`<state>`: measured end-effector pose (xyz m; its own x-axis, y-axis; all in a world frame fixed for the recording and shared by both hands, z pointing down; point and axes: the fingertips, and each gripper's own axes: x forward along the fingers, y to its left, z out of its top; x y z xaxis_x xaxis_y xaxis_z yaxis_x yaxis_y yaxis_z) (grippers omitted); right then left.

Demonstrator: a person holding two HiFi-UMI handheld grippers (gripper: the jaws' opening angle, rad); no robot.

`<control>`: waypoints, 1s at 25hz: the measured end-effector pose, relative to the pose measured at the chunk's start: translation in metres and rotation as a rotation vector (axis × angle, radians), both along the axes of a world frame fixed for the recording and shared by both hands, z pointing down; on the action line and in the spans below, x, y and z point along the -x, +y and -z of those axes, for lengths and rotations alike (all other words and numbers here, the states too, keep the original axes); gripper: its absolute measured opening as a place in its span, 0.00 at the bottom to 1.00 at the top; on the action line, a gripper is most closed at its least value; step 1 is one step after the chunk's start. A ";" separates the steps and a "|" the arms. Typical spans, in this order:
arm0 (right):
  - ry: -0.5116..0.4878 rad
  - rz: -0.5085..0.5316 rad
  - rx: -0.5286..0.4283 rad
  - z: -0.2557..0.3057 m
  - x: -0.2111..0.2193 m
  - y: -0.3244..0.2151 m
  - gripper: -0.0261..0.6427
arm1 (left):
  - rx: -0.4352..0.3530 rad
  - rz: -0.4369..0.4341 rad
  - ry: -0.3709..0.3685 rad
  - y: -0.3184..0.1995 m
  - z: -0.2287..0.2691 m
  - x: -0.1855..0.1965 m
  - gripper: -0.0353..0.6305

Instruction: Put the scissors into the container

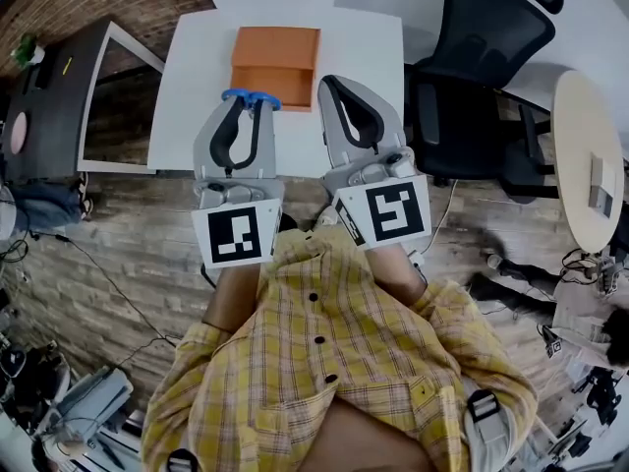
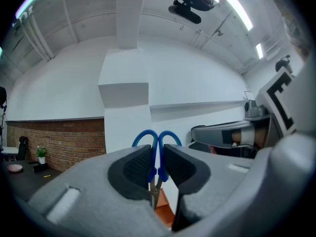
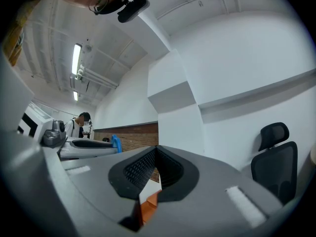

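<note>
An orange container (image 1: 275,59) stands open on the white table (image 1: 187,87) at its far middle. My left gripper (image 1: 250,103) is shut on the blue-handled scissors (image 1: 251,97), held just in front of the container's near left corner. In the left gripper view the scissors (image 2: 157,143) stand upright between the black pads (image 2: 136,169), handle loops up, blades pointing down toward the container (image 2: 163,210). My right gripper (image 1: 332,84) hovers by the container's near right corner, shut with nothing in it. The right gripper view shows its jaws (image 3: 154,168) closed over the container (image 3: 149,205).
A black office chair (image 1: 482,77) stands right of the table, also in the right gripper view (image 3: 274,164). A round white table (image 1: 590,155) is at far right. A dark desk (image 1: 49,96) sits left. The floor is wood plank, with cables.
</note>
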<state>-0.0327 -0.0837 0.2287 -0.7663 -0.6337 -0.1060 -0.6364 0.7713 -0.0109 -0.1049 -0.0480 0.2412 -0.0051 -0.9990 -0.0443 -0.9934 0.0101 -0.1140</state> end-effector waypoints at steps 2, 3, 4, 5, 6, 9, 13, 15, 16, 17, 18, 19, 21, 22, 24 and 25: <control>0.002 -0.004 0.005 -0.001 0.005 -0.005 0.05 | 0.001 -0.003 -0.009 -0.005 0.000 0.005 0.18; 0.003 -0.006 0.010 -0.003 0.008 -0.008 0.05 | 0.004 -0.006 -0.014 -0.008 -0.001 0.007 0.18; 0.006 -0.009 0.016 -0.006 0.011 -0.010 0.05 | 0.009 -0.008 -0.019 -0.011 -0.002 0.009 0.18; 0.010 -0.011 0.022 -0.009 0.014 -0.013 0.05 | 0.014 -0.011 -0.024 -0.013 -0.005 0.012 0.18; 0.014 -0.014 0.028 -0.012 0.017 -0.016 0.05 | 0.021 -0.016 -0.029 -0.017 -0.007 0.014 0.18; 0.023 -0.038 0.040 -0.017 0.024 -0.025 0.05 | 0.039 -0.050 -0.045 -0.030 -0.012 0.020 0.18; 0.043 -0.079 0.046 -0.018 0.036 -0.040 0.05 | 0.059 -0.109 -0.062 -0.052 -0.017 0.031 0.18; 0.046 -0.092 0.051 -0.018 0.040 -0.046 0.05 | 0.080 -0.125 -0.079 -0.062 -0.021 0.036 0.18; 0.047 -0.101 0.056 -0.019 0.041 -0.049 0.05 | 0.090 -0.137 -0.091 -0.067 -0.023 0.036 0.18; 0.048 -0.112 0.063 -0.021 0.041 -0.053 0.05 | 0.100 -0.152 -0.104 -0.071 -0.026 0.036 0.18; 0.051 -0.123 0.072 -0.025 0.040 -0.055 0.05 | 0.115 -0.167 -0.119 -0.075 -0.030 0.035 0.18; 0.054 -0.133 0.080 -0.028 0.040 -0.057 0.05 | 0.136 -0.179 -0.133 -0.079 -0.035 0.036 0.18; 0.057 -0.146 0.092 -0.035 0.042 -0.062 0.05 | 0.192 -0.192 -0.152 -0.086 -0.048 0.040 0.18; 0.059 -0.151 0.097 -0.037 0.043 -0.065 0.05 | 0.217 -0.197 -0.157 -0.090 -0.055 0.043 0.18; 0.061 -0.163 0.108 -0.043 0.044 -0.071 0.05 | 0.253 -0.212 -0.173 -0.100 -0.066 0.046 0.18; 0.063 -0.171 0.115 -0.045 0.043 -0.074 0.05 | 0.267 -0.222 -0.185 -0.104 -0.071 0.045 0.18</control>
